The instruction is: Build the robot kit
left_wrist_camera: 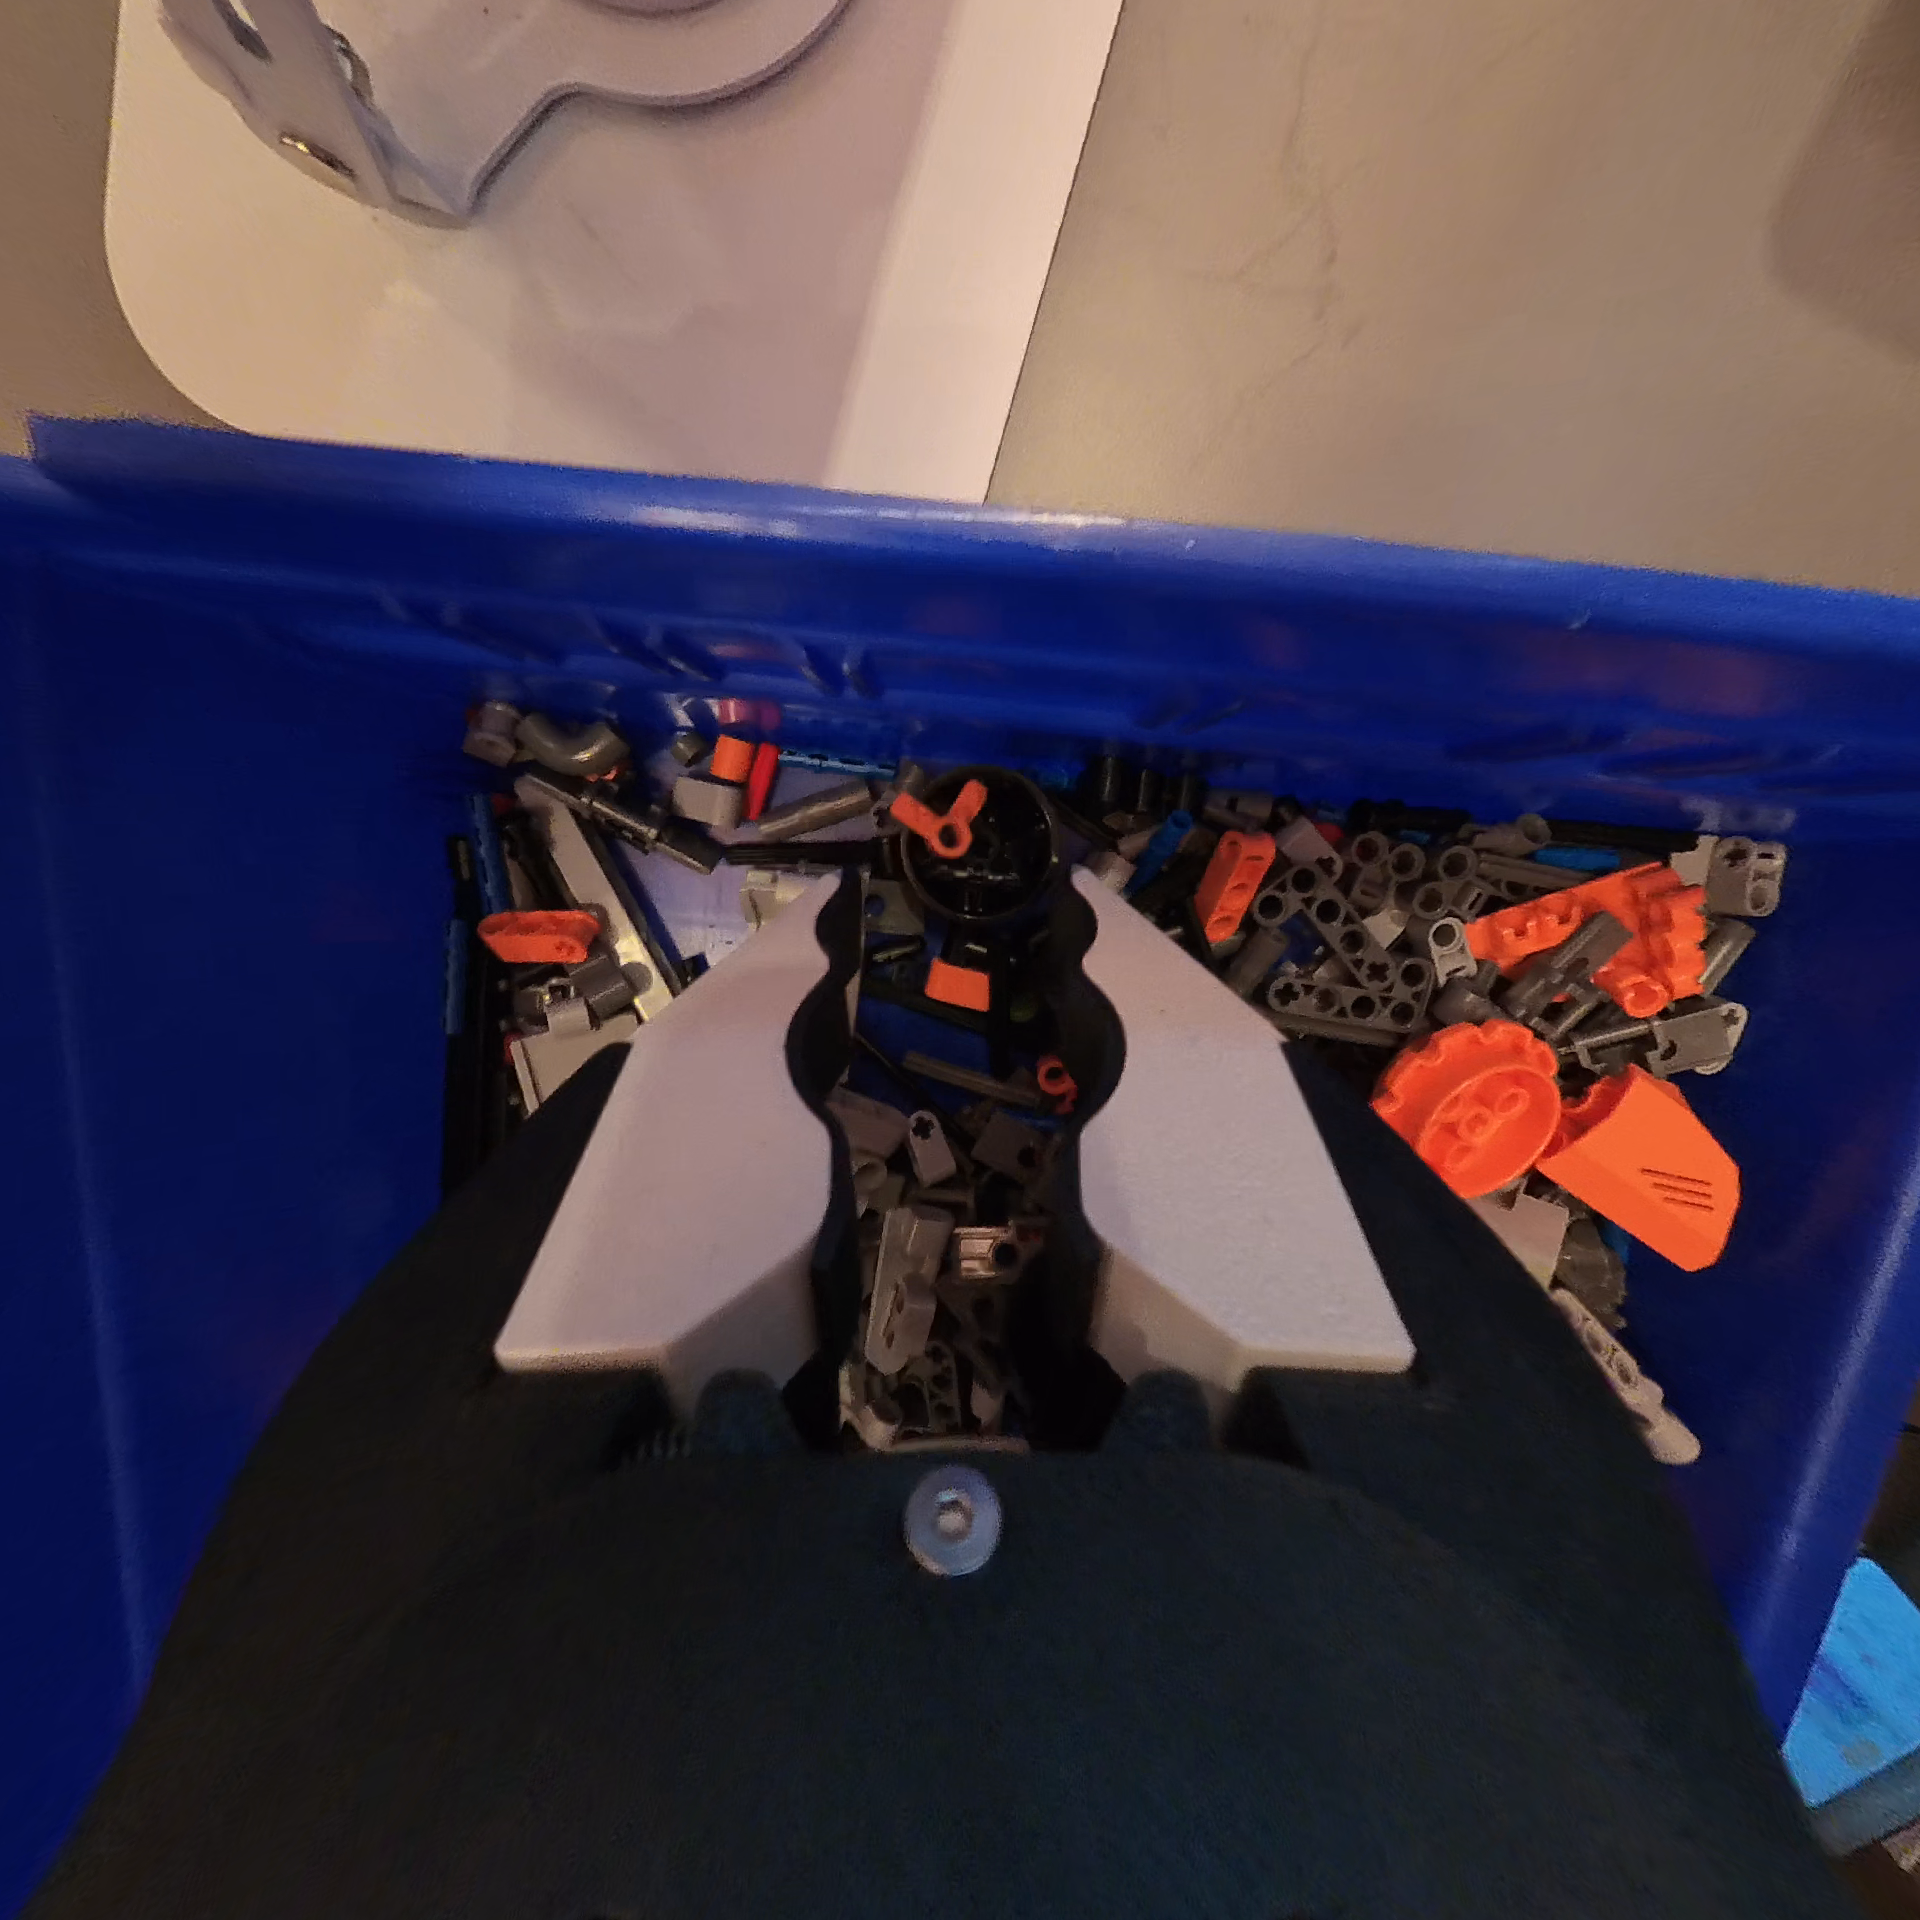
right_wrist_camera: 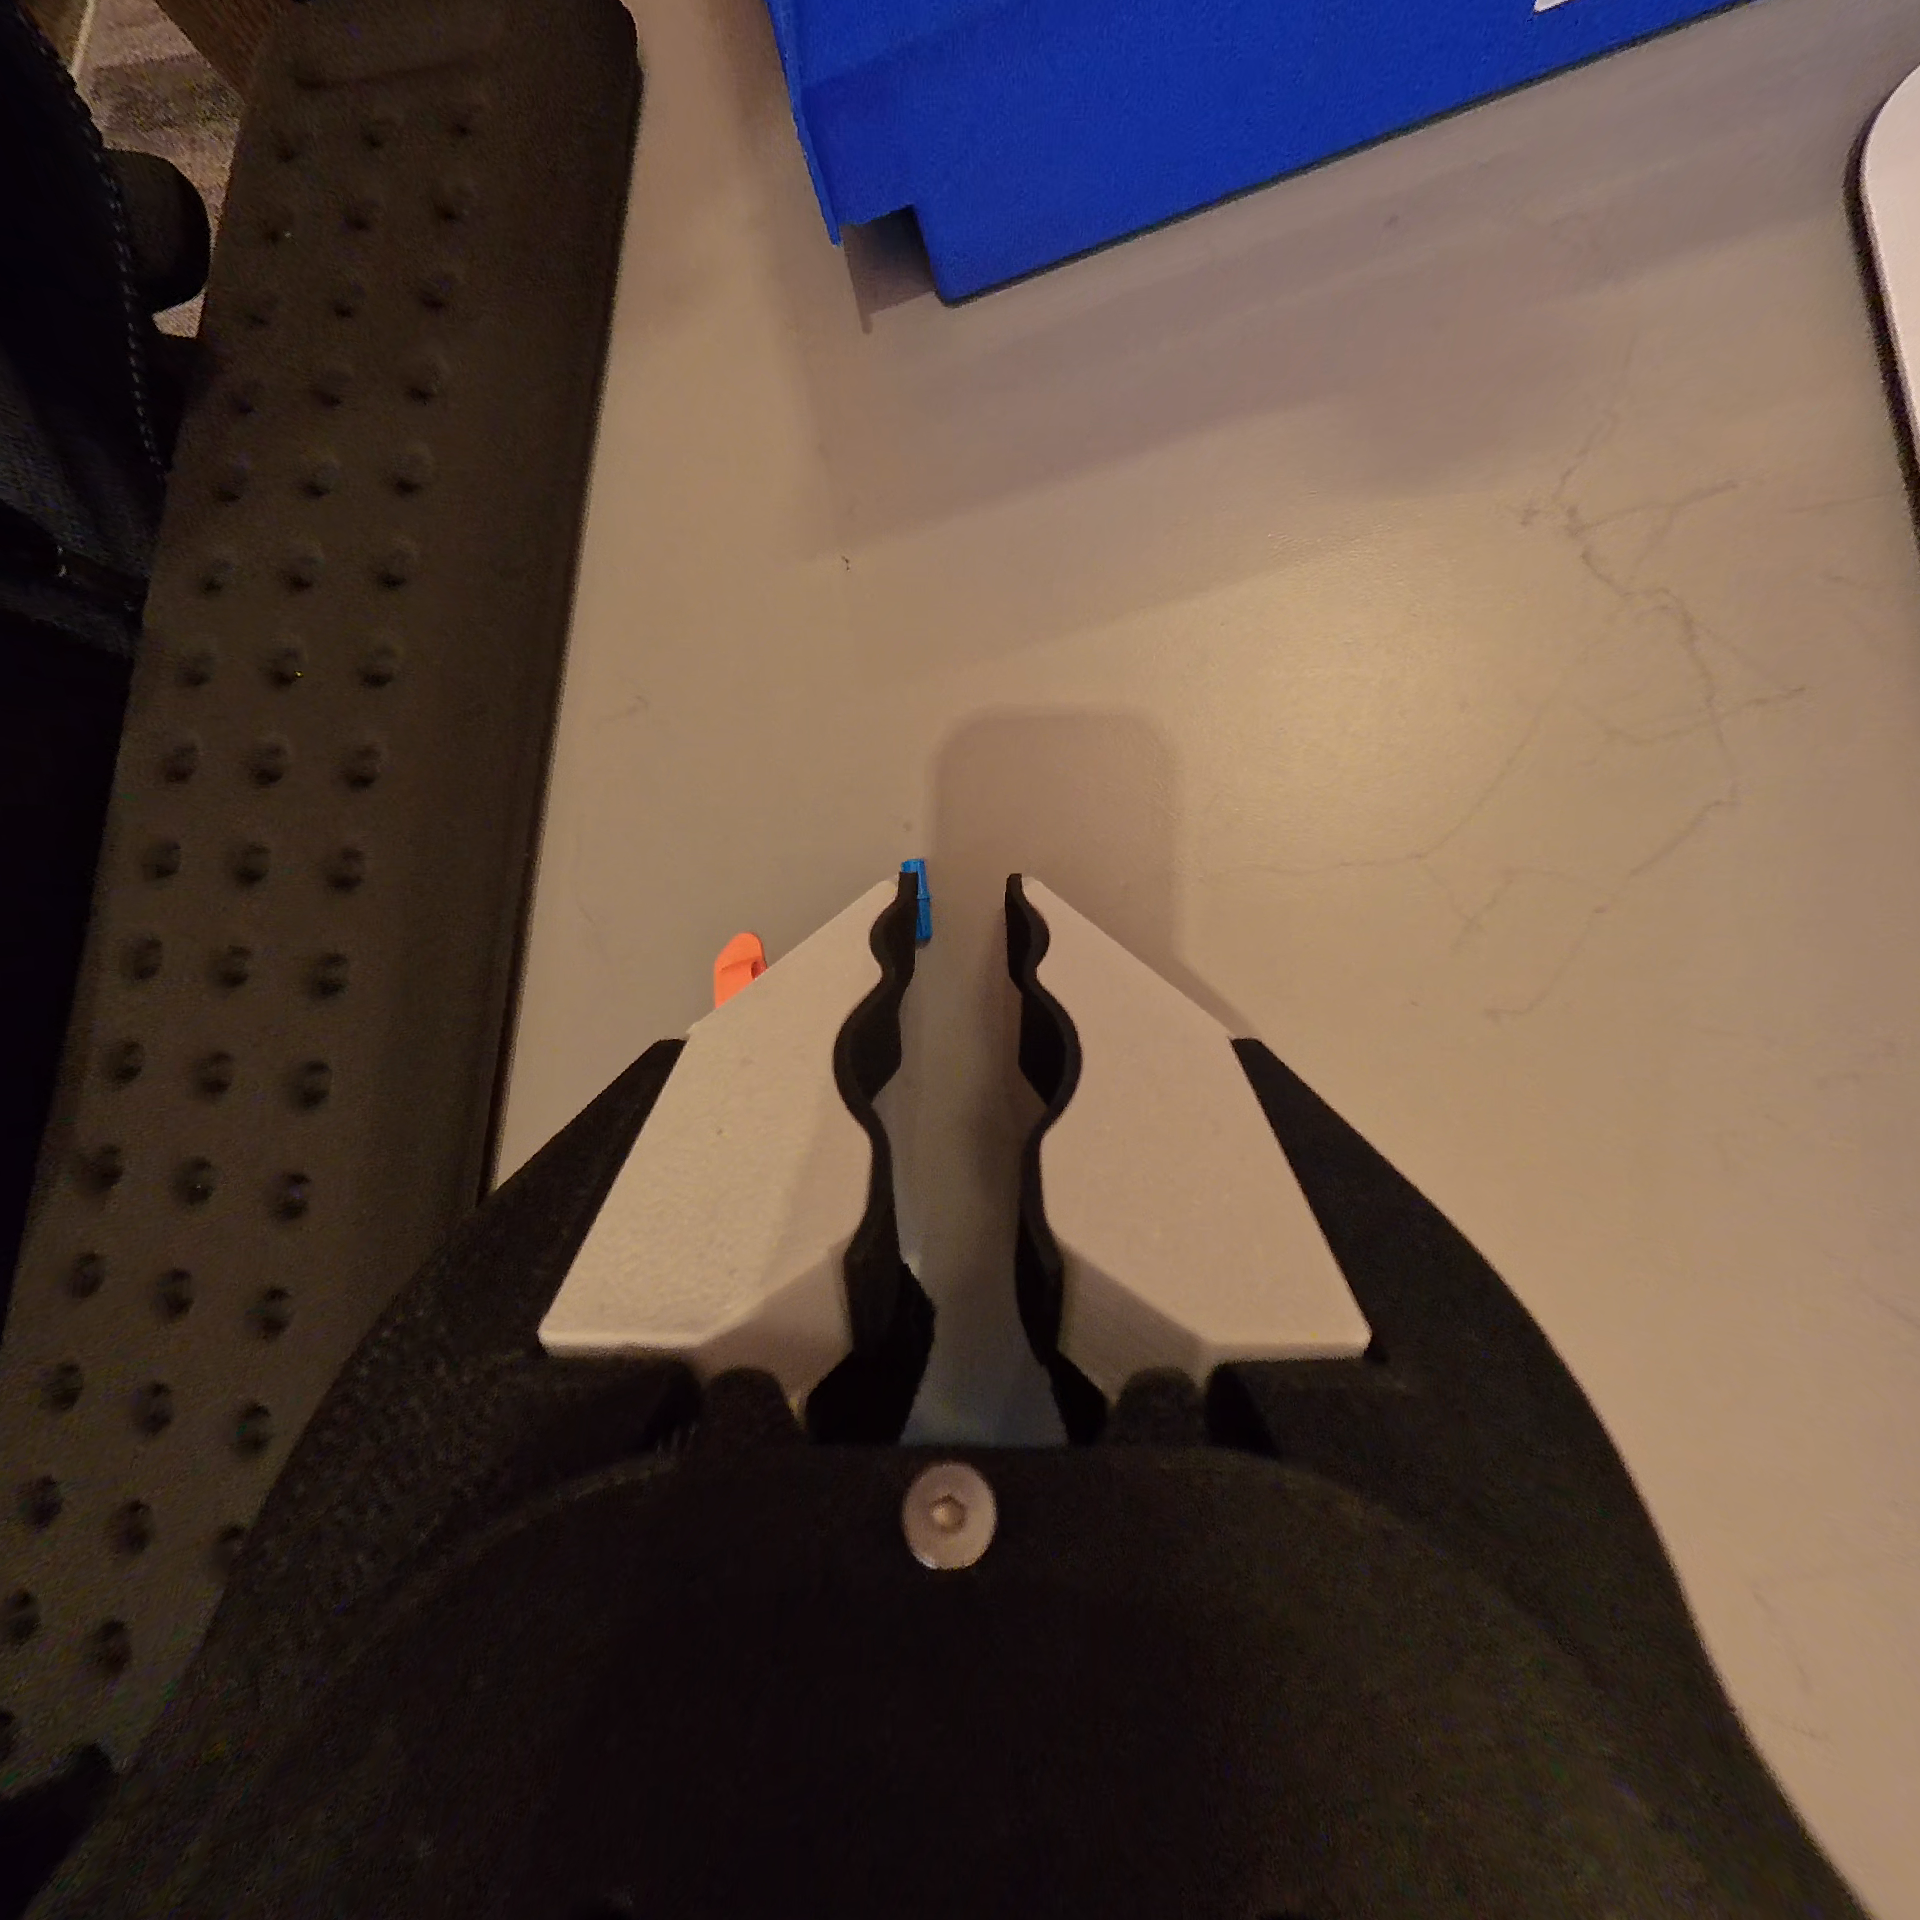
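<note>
In the left wrist view my left gripper (left_wrist_camera: 971,883) reaches down into a blue bin (left_wrist_camera: 935,592) full of loose grey, black and orange building parts. Its jaws are open, and its tips stand on either side of a black round part (left_wrist_camera: 977,868) with a small orange piece (left_wrist_camera: 940,821) lying on it. An orange wheel (left_wrist_camera: 1465,1112) and an orange curved panel (left_wrist_camera: 1652,1174) lie to the right. In the right wrist view my right gripper (right_wrist_camera: 961,894) is open a little, low over the table. A small blue pin (right_wrist_camera: 916,899) sits by its left fingertip; I cannot tell if they touch. An orange part (right_wrist_camera: 740,966) lies left of it, partly hidden.
A beige table (right_wrist_camera: 1351,623) carries the blue bin (right_wrist_camera: 1143,125) at the far side. A black studded mat (right_wrist_camera: 312,727) runs along the left. A white board (left_wrist_camera: 520,260) with a pale curved object (left_wrist_camera: 468,94) lies beyond the bin. A white rim (right_wrist_camera: 1896,260) shows at the right. My hands' fingertips stand some 25 centimeters from each other. The orange wheel (left_wrist_camera: 1465,1112) is closer to my left gripper, around 9 centimeters from its tips; the right tips are 20 centimeters off.
</note>
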The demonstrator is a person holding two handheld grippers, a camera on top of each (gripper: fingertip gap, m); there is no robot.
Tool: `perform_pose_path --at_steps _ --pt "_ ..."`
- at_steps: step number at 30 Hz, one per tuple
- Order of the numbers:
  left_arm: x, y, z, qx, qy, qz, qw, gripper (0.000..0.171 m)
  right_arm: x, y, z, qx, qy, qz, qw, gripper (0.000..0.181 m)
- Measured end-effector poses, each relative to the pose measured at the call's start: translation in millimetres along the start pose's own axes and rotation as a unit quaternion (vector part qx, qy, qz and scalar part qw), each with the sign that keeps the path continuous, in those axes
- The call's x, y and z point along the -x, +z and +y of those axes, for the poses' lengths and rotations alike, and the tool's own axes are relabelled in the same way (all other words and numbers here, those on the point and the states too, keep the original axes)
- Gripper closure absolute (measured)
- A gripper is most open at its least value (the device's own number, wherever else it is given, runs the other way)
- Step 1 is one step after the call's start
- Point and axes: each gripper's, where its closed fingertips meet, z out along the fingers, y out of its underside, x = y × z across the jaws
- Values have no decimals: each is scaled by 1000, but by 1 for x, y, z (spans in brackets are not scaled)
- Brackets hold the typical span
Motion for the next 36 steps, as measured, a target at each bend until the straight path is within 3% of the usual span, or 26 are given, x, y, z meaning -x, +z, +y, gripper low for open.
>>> perform_pose_path --at_steps 7,11,17,19,21,26,33,36 --pt "-3 2 -4 -18 -17 29 999 144 1 0 -1 -1 -2 -2 1000 167" --pt "7 -8 -2 -18 -26 4 999 144 1 -1 -1 -3 -1 -1 1000 167" --pt "27 -36 21 28 -46 -50 997 144 1 0 0 0 -1 -2 1000 167" --pt "33 -44 33 45 -49 -63 996 168 1 0 0 0 -1 -2 1000 167" --pt "36 -51 44 59 -54 -70 994 170 1 0 0 0 -1 -2 1000 167" --pt "31 -55 57 69 -67 -60 994 167 1 0 1 2 -1 -4 1000 167" --pt "15 -34 26 20 -27 -39 999 138 1 2 2 2 0 -4 1000 167" --pt "18 -16 20 40 -10 -53 998 132 1 2 2 1 3 -7 1000 168"
